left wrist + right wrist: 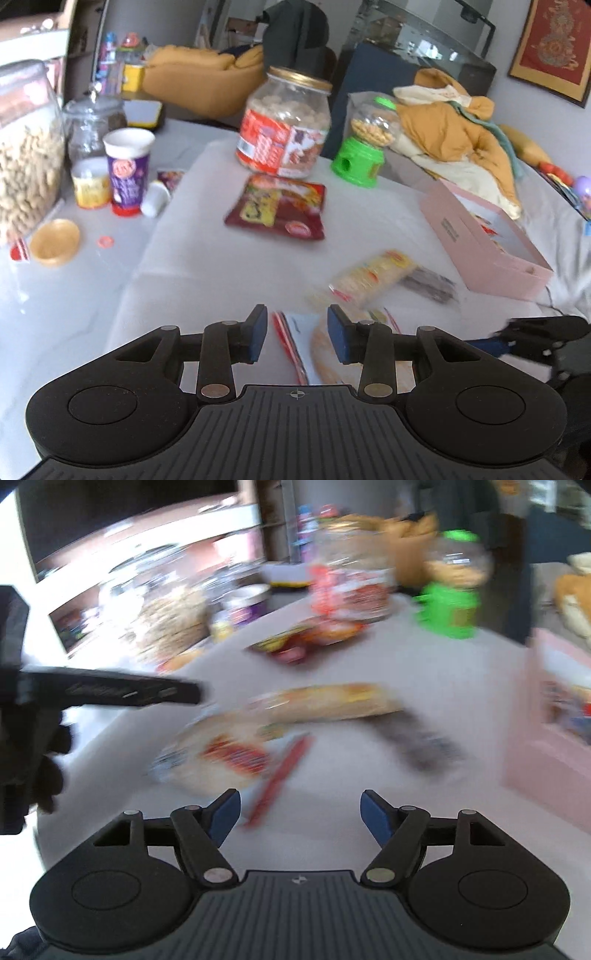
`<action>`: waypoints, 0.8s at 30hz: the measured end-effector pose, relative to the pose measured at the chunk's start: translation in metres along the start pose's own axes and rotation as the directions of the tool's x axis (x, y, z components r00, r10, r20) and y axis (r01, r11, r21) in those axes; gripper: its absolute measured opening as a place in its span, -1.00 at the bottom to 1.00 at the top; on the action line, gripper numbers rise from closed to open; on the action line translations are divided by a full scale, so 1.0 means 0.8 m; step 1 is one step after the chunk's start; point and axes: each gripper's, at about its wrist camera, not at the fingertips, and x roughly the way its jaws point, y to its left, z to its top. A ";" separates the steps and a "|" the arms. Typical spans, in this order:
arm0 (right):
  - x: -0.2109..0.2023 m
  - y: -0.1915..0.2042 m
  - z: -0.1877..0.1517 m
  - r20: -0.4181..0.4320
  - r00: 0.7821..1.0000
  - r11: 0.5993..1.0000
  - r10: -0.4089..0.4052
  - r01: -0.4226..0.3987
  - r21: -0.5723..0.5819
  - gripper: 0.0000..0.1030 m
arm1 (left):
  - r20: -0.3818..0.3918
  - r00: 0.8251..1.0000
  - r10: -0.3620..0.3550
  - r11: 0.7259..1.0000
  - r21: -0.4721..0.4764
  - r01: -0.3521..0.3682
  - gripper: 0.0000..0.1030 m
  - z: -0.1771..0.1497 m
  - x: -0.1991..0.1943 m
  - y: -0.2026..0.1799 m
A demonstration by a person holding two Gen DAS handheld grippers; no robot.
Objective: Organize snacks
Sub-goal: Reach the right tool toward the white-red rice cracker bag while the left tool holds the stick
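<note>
On the surface (207, 258), from the left: a peanut jar (26, 155), a purple cup (127, 168), a red snack bag (277, 206), a cracker pack (373, 277) and a pink box (484, 236). The left gripper (297, 334) hangs over a clear snack bag (325, 354), fingers apart, gripping nothing. The right gripper (299, 814) is wider apart and empty.

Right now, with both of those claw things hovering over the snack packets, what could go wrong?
The left gripper is open just above a clear packet that lies flat and looks slippery; its pads might slide off the film. The right gripper, also open and empty, works close beside it, so the two could bump. A sweeping reach could also knock the tall snack jar or the green candy dispenser behind them.
</note>
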 end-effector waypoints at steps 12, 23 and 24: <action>0.002 -0.035 -0.003 -0.016 0.949 0.949 -0.314 0.314 0.028 0.41 | -0.063 0.976 -0.210 0.972 0.093 0.215 -0.22 -0.016 0.002 -0.051; -0.017 -0.040 -0.039 -0.002 0.974 0.970 -0.228 0.227 0.086 0.57 | -0.049 0.997 -0.061 0.899 0.432 0.076 -0.21 0.058 0.097 -0.096; -0.017 -0.039 -0.041 0.007 0.973 0.969 -0.232 0.230 0.086 0.59 | -0.085 0.994 -0.068 0.883 0.459 0.099 -0.19 0.057 0.107 -0.102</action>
